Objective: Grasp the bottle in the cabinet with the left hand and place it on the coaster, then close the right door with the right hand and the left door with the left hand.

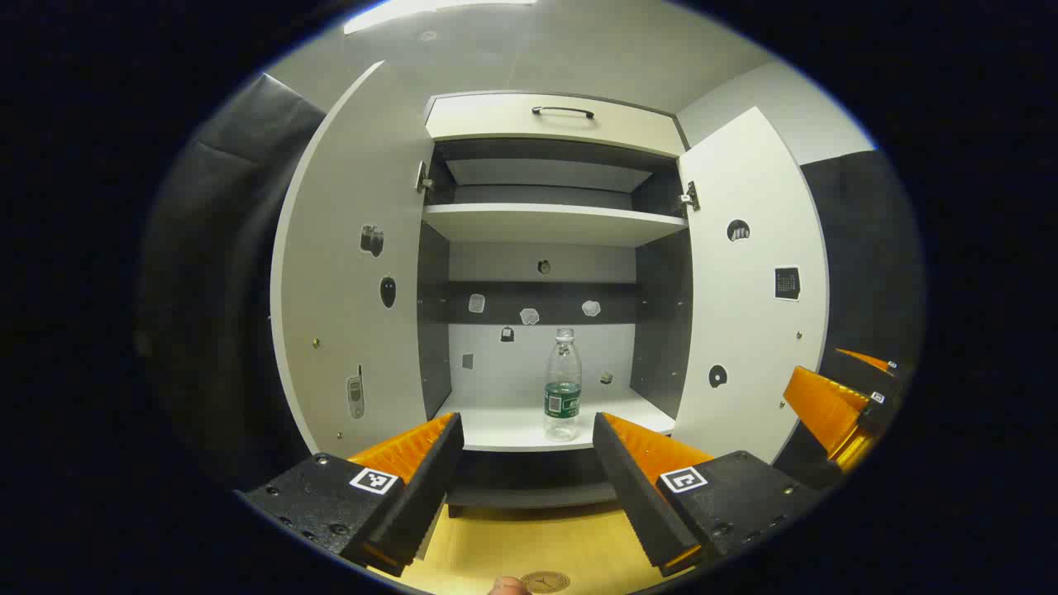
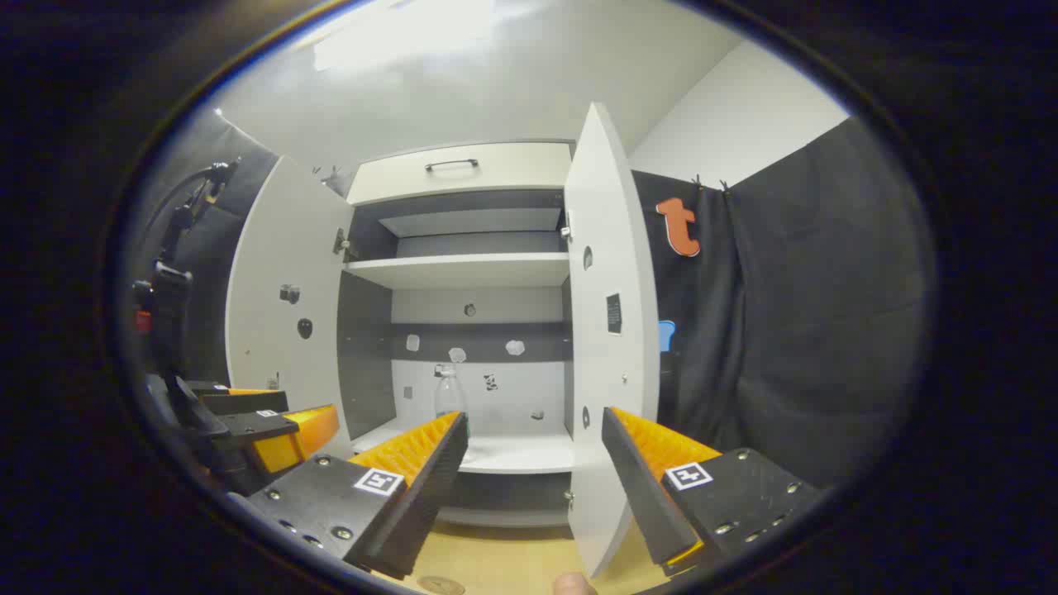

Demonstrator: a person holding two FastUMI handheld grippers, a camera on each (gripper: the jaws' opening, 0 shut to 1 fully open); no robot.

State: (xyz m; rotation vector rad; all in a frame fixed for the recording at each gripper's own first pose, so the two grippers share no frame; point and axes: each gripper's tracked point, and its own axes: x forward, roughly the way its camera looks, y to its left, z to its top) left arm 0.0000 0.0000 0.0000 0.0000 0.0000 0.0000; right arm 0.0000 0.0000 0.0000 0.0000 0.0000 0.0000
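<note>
At centre frame in the left gripper view, the bottle (image 1: 563, 386) stands upright on the cabinet's (image 1: 545, 223) lower shelf, its green label too small to read. Both doors hang open. The left gripper (image 1: 526, 463) and right gripper (image 2: 533, 463) are spread wide, holding nothing.

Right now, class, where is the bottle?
In the left gripper view the bottle stands upright on the cabinet's bottom shelf, right of centre, between the open doors.

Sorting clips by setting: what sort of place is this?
Likely a staged recording booth, not a home: an open cabinet holding one bottle, stickers on its doors, black cloth as walls.
</note>
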